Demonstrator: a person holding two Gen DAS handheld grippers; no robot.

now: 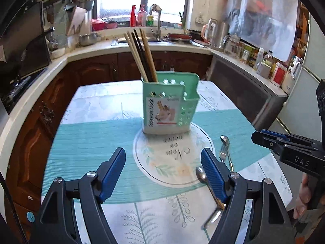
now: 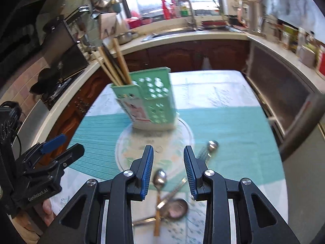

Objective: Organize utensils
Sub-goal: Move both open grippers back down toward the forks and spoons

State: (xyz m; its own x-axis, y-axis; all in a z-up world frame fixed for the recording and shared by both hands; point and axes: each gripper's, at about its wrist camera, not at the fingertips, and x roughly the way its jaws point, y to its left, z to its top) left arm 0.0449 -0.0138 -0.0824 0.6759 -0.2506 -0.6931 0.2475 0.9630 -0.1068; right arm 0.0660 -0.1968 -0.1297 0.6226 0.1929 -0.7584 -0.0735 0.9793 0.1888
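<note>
A green perforated utensil holder (image 1: 169,103) stands mid-table with several chopsticks (image 1: 140,55) in its back compartment; it also shows in the right wrist view (image 2: 149,99). Loose spoons lie on the cloth to its right front: a small spoon (image 2: 159,180), a large spoon (image 2: 175,208) and a spoon and fork pair (image 1: 224,148). My left gripper (image 1: 163,174) is open and empty, hovering in front of the holder. My right gripper (image 2: 168,172) is open and empty, above the small spoon. In the left wrist view the right gripper (image 1: 284,146) enters from the right.
The table (image 1: 91,142) has a teal and white cloth. Brown cabinets and a counter with a sink (image 1: 156,30), bottles and jars curve around behind. A stove (image 2: 54,89) is at the left. A fridge (image 1: 304,101) stands to the right.
</note>
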